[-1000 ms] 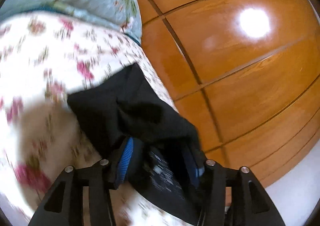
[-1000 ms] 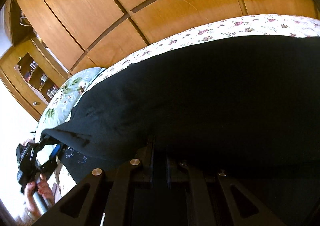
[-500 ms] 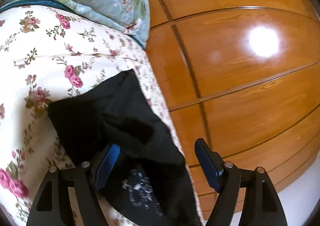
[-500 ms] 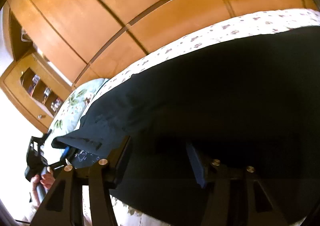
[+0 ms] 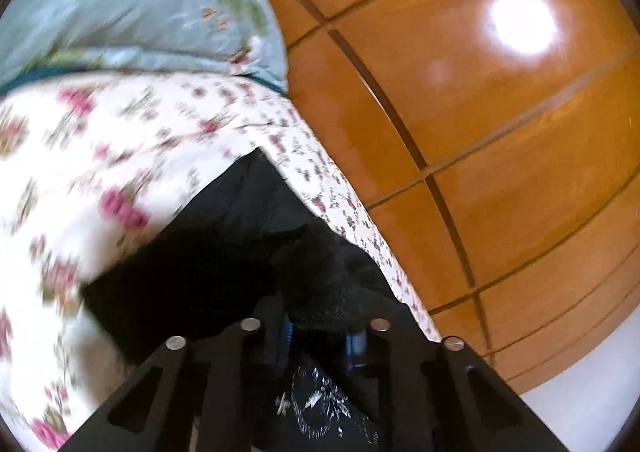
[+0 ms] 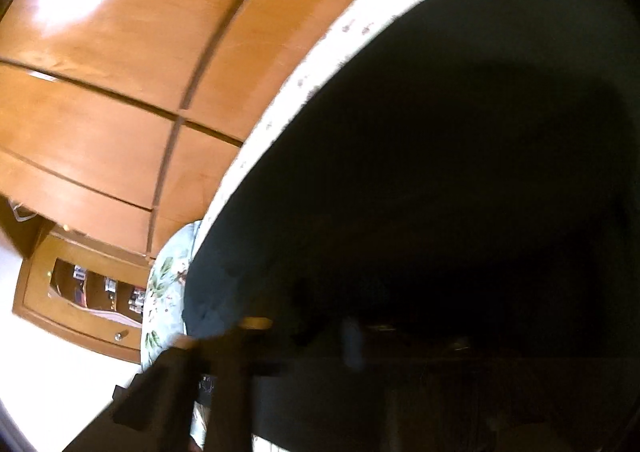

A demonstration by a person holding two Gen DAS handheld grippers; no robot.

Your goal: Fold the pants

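The black pants (image 5: pixel 224 252) lie on a white floral bedsheet (image 5: pixel 80 171). In the left wrist view my left gripper (image 5: pixel 320 332) is closed, its blue pads pinching a bunched fold of the black fabric; a white print shows on the cloth below. In the right wrist view the pants (image 6: pixel 440 171) fill most of the frame, dark and blurred. My right gripper (image 6: pixel 300 336) is low in the frame over the fabric; its fingers are hard to make out against the dark cloth.
A light blue floral pillow (image 5: pixel 140 11) lies at the head of the bed. Glossy wooden wardrobe panels (image 5: pixel 480 131) run close along the bed's far side. A wooden shelf unit (image 6: pixel 88 292) stands beyond the pillow. Pale floor (image 5: pixel 580 404) shows at the lower right.
My left gripper was open half a second ago and has closed on a fold of the pants. My right gripper opened from shut earlier; its view has since swung sharply and blurred.
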